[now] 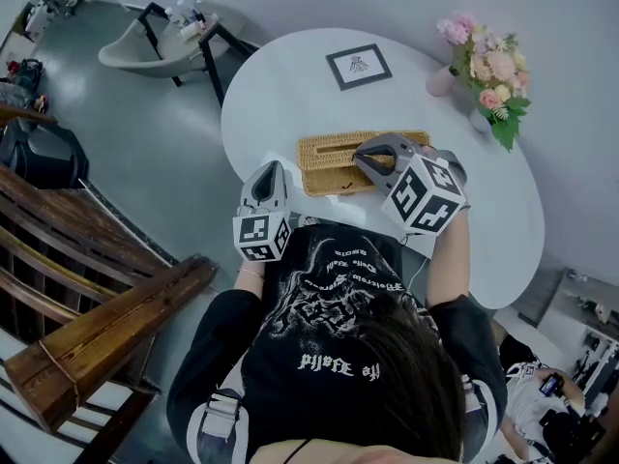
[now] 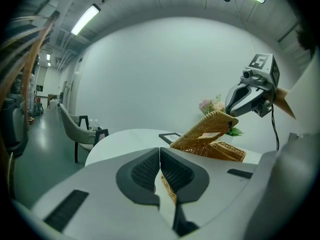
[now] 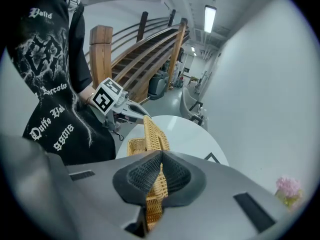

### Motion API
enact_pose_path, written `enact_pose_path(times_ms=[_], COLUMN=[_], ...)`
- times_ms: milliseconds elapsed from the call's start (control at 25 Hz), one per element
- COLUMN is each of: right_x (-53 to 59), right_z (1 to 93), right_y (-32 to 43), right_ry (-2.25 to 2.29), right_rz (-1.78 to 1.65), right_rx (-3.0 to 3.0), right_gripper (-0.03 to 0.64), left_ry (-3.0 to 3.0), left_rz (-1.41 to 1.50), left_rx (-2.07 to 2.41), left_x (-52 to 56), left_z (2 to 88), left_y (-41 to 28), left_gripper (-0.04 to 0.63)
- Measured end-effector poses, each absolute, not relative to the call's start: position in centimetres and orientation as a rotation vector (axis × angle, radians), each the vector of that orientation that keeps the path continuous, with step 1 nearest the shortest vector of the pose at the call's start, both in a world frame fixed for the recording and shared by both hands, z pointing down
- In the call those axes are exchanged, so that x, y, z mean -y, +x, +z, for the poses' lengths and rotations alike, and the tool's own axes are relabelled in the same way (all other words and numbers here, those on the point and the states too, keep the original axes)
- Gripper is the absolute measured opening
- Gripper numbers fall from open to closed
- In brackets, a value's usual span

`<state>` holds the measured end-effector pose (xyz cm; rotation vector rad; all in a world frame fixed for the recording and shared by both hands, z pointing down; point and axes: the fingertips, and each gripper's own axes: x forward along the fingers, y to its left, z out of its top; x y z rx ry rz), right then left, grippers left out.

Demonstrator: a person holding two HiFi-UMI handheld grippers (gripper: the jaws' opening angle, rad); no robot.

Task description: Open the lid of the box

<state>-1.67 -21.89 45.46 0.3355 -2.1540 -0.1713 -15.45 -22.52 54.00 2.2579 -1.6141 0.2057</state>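
Box (image 2: 227, 151), wicker, at desk (image 1: 290, 85) edge nearest me. Lid (image 2: 212, 126) part-raised, thin rim clamped in my right tool (image 3: 161, 155). Left tool (image 2: 160, 151) closed, empty, beside box. Risks: rim slips from narrow grip and lid drops; unbraced box lifts or slides.

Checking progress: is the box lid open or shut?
Partly open. The lid tilts up off the box, a gap under it, its edge pinched by the right gripper.
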Motion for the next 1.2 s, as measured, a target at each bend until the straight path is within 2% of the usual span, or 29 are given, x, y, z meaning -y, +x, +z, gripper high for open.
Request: enact_pose_path(times_ms=[1200], right_x=[26.5], right_z=[43.3], right_y=[-2.3], right_ry=[0.351], right_rz=[-0.263], right_rx=[2.159], right_gripper=[0.035], left_ry=[2.276], left_rz=[0.207], left_rx=[1.588], left_x=[23.6], left_z=[53.8], left_y=[-15.2], left_gripper=[0.023])
